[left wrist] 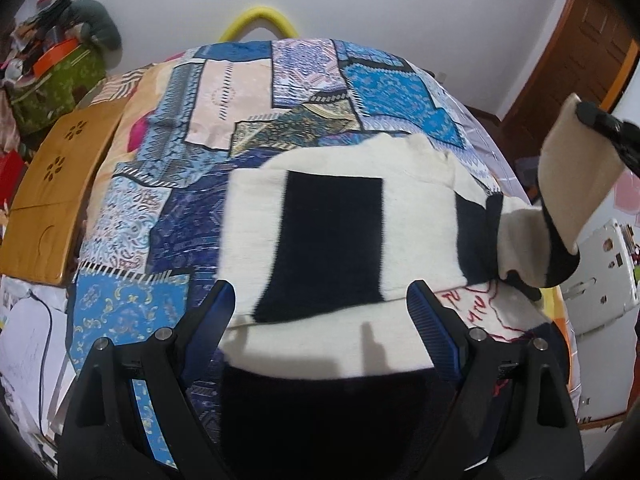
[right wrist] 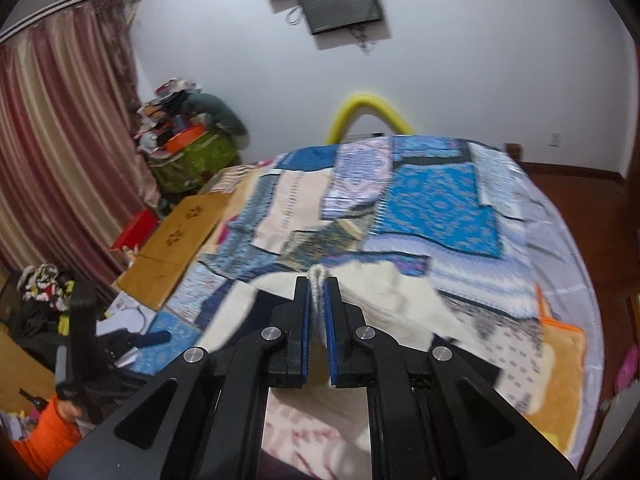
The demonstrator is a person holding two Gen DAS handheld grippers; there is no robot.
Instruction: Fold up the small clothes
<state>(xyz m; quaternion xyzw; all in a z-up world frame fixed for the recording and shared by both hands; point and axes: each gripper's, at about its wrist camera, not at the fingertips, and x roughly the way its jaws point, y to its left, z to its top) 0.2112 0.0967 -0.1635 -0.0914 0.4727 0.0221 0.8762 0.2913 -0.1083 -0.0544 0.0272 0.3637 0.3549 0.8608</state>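
Observation:
A small cream and black knit sweater (left wrist: pixel 332 236) lies flat on the patchwork bedspread (left wrist: pixel 224 120). My left gripper (left wrist: pixel 322 300) is open just above its near part, jaws wide apart and holding nothing. My right gripper (right wrist: pixel 318 284) is shut on the cream cuff of the sweater's sleeve (right wrist: pixel 318 274). In the left wrist view that sleeve (left wrist: pixel 568 184) is lifted off the bed at the right, hanging from the right gripper (left wrist: pixel 580 110). The rest of the sweater (right wrist: pixel 384 300) lies below the right gripper.
A wooden lap tray (left wrist: pixel 52 196) lies at the bed's left edge. A green box piled with clutter (left wrist: pixel 52 80) stands beyond it. A yellow foam arch (left wrist: pixel 260 20) is at the far end. A white appliance (left wrist: pixel 600 280) stands right of the bed.

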